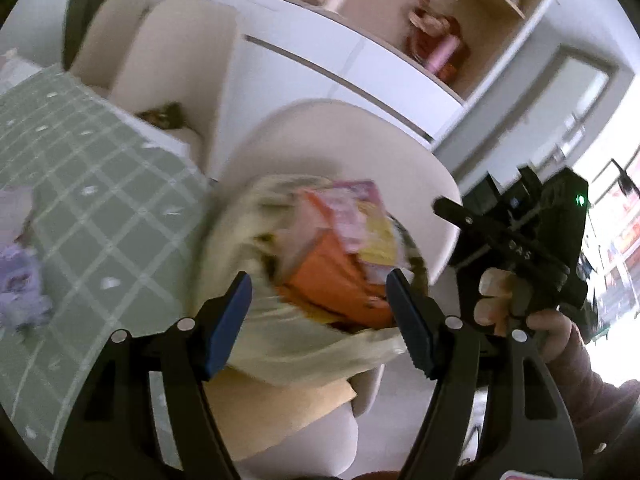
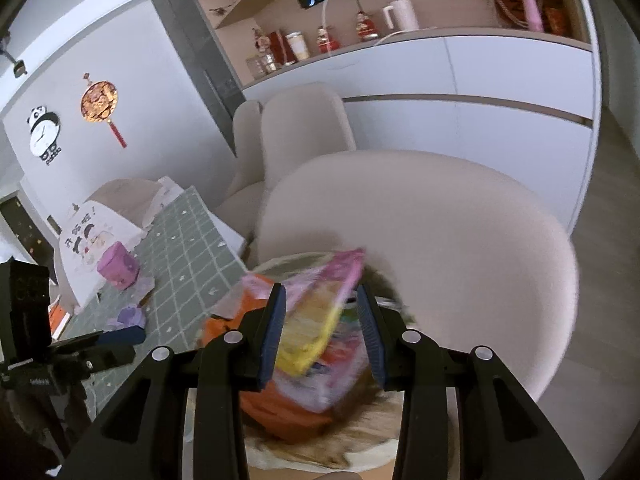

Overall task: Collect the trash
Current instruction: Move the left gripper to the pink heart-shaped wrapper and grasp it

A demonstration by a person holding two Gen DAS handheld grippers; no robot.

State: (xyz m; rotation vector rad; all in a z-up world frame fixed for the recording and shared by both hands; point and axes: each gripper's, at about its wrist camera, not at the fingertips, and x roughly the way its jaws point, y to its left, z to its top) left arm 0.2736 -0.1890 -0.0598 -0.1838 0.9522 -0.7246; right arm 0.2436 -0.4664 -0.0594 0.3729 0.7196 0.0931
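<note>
A pale plastic trash bag (image 1: 288, 344) rests on a beige chair seat, stuffed with an orange box (image 1: 332, 280) and pink-and-yellow wrappers (image 1: 360, 216). My left gripper (image 1: 320, 320) is open, its blue pads on either side of the bag's mouth, not clamping it. My right gripper (image 2: 322, 332) has its pads close around a pink-and-yellow wrapper (image 2: 324, 312) above the bag (image 2: 320, 444) and the orange box (image 2: 280, 412); motion blur hides the contact. The right gripper also shows in the left wrist view (image 1: 516, 240), beside the bag.
A green checked tablecloth (image 1: 100, 208) covers the table to the left, with purple crumpled paper (image 1: 20, 284) on it. In the right wrist view the table holds a purple box (image 2: 118, 266) and purple scraps (image 2: 132, 316). Beige chairs (image 2: 420, 216) and white cabinets (image 2: 500, 80) stand behind.
</note>
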